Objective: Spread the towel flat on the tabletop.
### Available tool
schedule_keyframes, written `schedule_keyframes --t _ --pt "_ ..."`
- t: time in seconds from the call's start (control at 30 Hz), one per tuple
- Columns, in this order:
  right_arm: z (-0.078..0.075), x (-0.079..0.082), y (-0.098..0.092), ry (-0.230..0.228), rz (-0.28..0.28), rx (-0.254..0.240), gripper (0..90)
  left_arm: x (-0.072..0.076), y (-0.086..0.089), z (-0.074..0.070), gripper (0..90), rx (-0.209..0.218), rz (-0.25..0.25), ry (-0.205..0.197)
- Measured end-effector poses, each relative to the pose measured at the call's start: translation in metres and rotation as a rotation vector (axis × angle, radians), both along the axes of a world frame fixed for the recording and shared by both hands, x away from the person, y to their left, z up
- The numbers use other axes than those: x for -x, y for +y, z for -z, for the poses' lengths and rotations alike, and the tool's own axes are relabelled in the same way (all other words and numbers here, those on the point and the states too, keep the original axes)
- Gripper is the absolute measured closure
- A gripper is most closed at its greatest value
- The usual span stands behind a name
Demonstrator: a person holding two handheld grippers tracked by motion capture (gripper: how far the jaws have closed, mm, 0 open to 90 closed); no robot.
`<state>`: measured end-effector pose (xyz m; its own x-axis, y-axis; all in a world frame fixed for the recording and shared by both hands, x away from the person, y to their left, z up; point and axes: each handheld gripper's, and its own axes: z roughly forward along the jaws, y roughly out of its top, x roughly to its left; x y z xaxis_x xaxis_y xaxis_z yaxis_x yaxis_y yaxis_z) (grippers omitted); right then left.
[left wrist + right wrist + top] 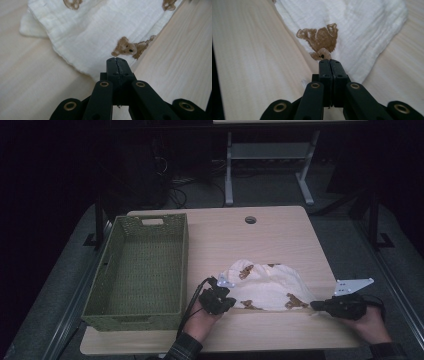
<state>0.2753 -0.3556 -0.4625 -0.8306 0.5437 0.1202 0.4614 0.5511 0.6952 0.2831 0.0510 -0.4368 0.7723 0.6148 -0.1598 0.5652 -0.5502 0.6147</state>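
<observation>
Working from the desk (pixel 280 227) down: green woven basket (pixel 142 270) sits on its left half, nothing in it as far as the high view shows. The white cloth with brown bear prints (pixel 267 287) lies just right of the basket, near the desk's front edge, bunched and partly doubled over, not a tidy fold yet. You've got the left gripper (pixel 116 60) with jaws pressed together on the cloth's near edge, just below a bear print, and the right gripper (pixel 329 61) with jaws clamped on a corner at another bear. So: both corners pinched, fold looks midway at best; squaring it up and getting it into the basket looks left.
</observation>
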Motion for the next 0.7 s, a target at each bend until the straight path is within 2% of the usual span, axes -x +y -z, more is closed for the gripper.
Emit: schedule_keyframes --t 0.1,0.13,0.17,0.27,0.33,0.43,0.6,0.67,0.7 --pt "0.002 0.006 0.003 0.009 -0.022 0.0 88.4 0.004 0.0 0.003 89.8 -0.017 0.006 0.013" --pt "0.003 0.007 0.004 0.015 -0.028 0.002 88.4 0.008 0.0 0.006 89.8 -0.039 0.009 0.018" --pt "0.003 0.007 0.004 0.015 -0.028 0.002 88.4 0.008 0.0 0.006 89.7 -0.039 0.009 0.018" --pt "0.006 0.008 0.006 0.028 -0.04 0.013 87.9 0.008 -0.002 0.012 88.8 -0.079 0.023 0.025" --pt "0.005 0.007 0.006 0.023 -0.043 0.008 83.9 0.007 -0.002 0.011 80.4 -0.068 0.017 0.008" --pt "0.0 0.006 0.007 -0.006 -0.036 -0.017 77.1 0.006 -0.003 0.006 70.7 -0.029 0.007 -0.017" --pt "-0.011 -0.01 0.014 -0.048 -0.019 -0.052 73.5 -0.005 -0.009 -0.001 63.0 -0.016 0.001 -0.066" --pt "-0.015 -0.021 0.018 -0.066 0.002 -0.049 71.3 -0.012 -0.013 -0.002 60.4 -0.021 0.001 -0.09" --pt "-0.015 -0.021 0.018 -0.066 0.002 -0.049 71.3 -0.012 -0.013 -0.002 59.4 -0.021 0.001 -0.09"
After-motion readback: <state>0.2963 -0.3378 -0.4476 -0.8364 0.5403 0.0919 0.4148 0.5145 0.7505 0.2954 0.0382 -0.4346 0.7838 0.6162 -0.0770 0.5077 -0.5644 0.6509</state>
